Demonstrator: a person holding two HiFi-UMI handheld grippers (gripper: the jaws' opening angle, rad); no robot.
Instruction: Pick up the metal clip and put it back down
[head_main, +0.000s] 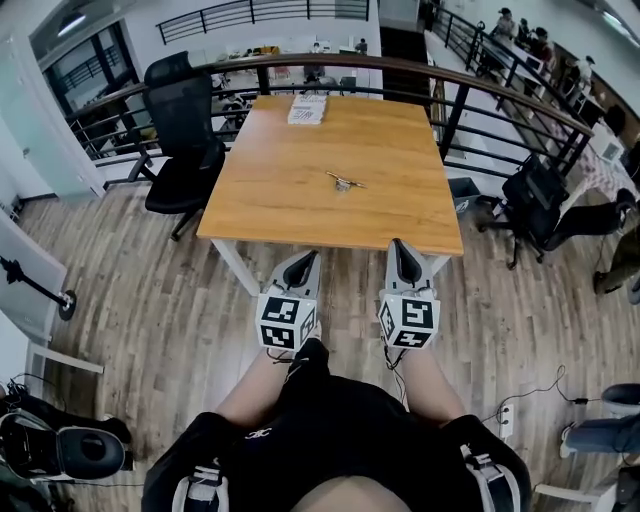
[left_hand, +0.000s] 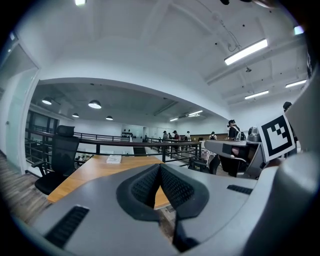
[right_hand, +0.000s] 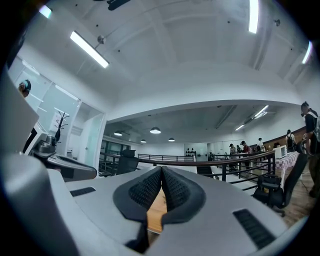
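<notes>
The metal clip (head_main: 345, 182) lies near the middle of the wooden table (head_main: 280, 205), untouched. Both grippers hang below the table's near edge, in front of the person's body. My left gripper (head_main: 303, 257) is shut with nothing between its jaws, and its tip points at the near edge. My right gripper (head_main: 400, 246) is likewise shut and empty, just to the right of it. In the left gripper view the jaws (left_hand: 160, 167) meet at the tip with the tabletop (left_hand: 95, 170) beyond. In the right gripper view the jaws (right_hand: 162, 170) also meet. The clip is hidden in both gripper views.
A white booklet (head_main: 308, 109) lies at the table's far edge. A black office chair (head_main: 185, 135) stands left of the table, another black chair (head_main: 545, 205) to the right. A dark railing (head_main: 480, 95) curves behind the table. People stand beyond it at the back right.
</notes>
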